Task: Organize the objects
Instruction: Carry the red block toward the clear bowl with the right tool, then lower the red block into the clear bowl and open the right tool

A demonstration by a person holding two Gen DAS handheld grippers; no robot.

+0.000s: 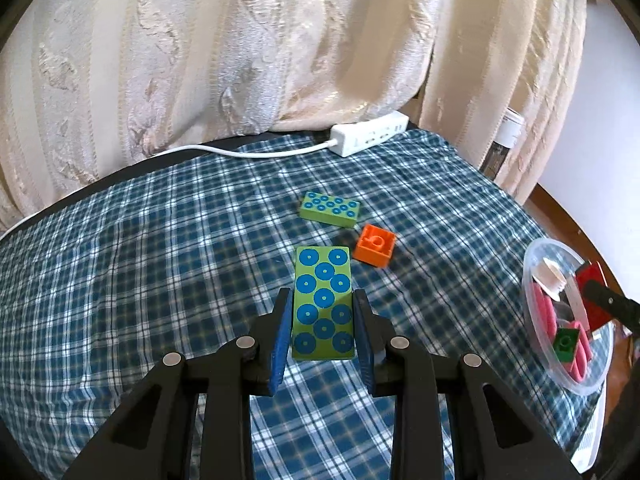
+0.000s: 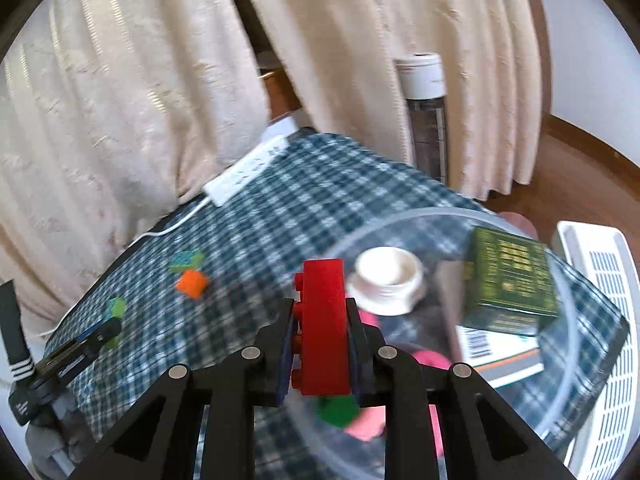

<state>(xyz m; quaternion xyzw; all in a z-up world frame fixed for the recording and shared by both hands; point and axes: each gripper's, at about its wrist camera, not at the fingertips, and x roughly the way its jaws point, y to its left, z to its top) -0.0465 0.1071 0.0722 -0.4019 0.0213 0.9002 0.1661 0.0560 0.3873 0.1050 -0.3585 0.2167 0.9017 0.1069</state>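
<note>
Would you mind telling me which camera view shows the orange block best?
The left wrist view shows the orange block best: it is sharp, and its hollow underside faces up on the checked cloth. The right wrist view shows the same block only as a motion-blurred orange patch, with no detail.

Green blocks with blue dots: two, one (image 1: 323,304) between my left fingers, one (image 1: 330,209) lying on the checked cloth.
Orange bricks: one (image 1: 375,245), on the cloth.
Red bricks: one (image 2: 324,328), between my right fingers.
Small green bricks: one (image 1: 565,343), inside the clear bowl.
Pink pieces: at least two (image 1: 544,312) in the bowl; I cannot count them exactly.
White caps: one (image 2: 388,280).
Dark green boxes: one (image 2: 510,276).
Clear bowls: one (image 1: 538,364).
Power strips: one (image 1: 370,133).
</note>
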